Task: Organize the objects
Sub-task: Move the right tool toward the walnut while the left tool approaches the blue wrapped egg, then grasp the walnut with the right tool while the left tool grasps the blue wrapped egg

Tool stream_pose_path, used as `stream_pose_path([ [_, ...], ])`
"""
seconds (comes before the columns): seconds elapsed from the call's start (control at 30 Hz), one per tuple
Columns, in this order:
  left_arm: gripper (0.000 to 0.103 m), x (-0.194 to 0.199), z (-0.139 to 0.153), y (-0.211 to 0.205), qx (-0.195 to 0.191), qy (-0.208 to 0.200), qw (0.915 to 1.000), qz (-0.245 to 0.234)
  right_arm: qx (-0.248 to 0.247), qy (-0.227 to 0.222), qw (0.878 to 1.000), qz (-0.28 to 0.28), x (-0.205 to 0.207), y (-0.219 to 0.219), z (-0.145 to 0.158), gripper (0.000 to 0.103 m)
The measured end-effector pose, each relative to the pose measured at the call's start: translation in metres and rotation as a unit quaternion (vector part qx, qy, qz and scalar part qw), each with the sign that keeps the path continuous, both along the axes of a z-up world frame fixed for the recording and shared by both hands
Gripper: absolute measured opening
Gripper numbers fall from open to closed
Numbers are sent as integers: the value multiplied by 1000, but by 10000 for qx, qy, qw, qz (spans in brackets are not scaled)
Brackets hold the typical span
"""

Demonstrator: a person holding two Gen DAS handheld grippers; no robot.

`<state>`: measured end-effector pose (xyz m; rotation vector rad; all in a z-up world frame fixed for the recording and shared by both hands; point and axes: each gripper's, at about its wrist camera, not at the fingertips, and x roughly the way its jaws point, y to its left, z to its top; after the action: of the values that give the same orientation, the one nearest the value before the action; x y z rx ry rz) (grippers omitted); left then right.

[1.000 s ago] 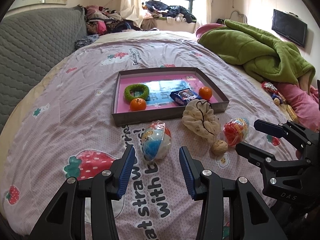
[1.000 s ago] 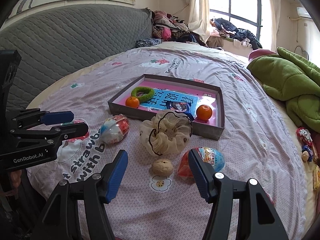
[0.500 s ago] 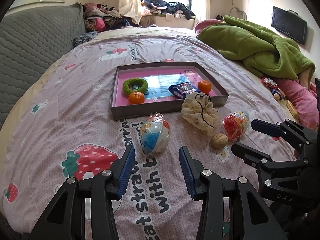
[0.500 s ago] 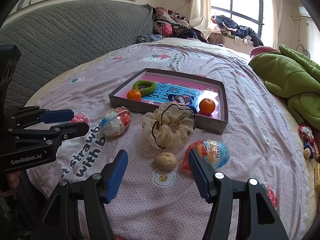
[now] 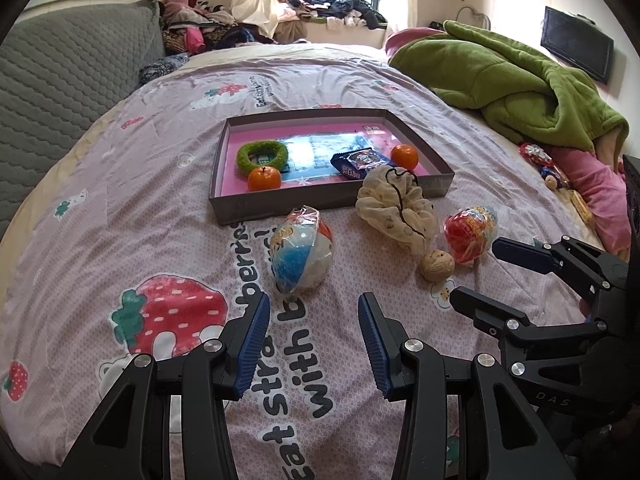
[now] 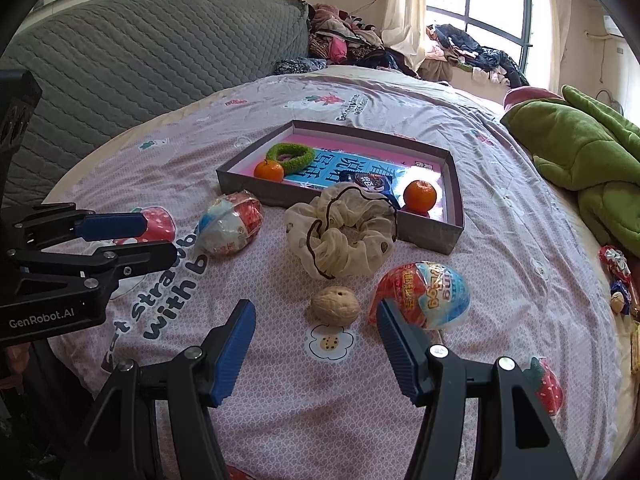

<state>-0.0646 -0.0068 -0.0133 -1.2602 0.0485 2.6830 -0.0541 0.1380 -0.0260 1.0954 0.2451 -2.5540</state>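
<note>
Left gripper [image 5: 312, 320] spread, empty; wrapped egg toy [image 5: 301, 251] at 12 o'clock, long axis 1–7. Right gripper [image 6: 316, 326] spread, empty; walnut [image 6: 335, 305] at 12.

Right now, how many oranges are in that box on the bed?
2. One orange sits at the box's near-left side beside the green ring; the other orange is at its right end, past the snack packet. None seems hidden.

Open right gripper [image 6: 316, 340] hovers over a bed [image 6: 500, 216], its jaws empty. Just ahead lie a walnut [image 6: 335, 305], a wrapped toy egg [image 6: 426, 295] and a cream scrunchie [image 6: 340, 236] touching a shallow box [image 6: 432, 232].
</note>
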Motion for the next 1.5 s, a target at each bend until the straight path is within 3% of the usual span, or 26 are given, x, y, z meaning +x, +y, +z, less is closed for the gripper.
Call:
stream_pose_path([
  [0.57, 47, -13, -16, -3, 14, 18, 9999, 129, 169, -151, 9997, 26, -14, -4, -28, 62],
  [1.2, 48, -41, -30, -9, 222, 69, 9994, 262, 146, -361, 9992, -134, -34, -2, -46, 37],
  [1.5, 48, -51, -36, -2, 131, 25, 9997, 202, 124, -392, 9991, -95, -37, -5, -50, 36],
])
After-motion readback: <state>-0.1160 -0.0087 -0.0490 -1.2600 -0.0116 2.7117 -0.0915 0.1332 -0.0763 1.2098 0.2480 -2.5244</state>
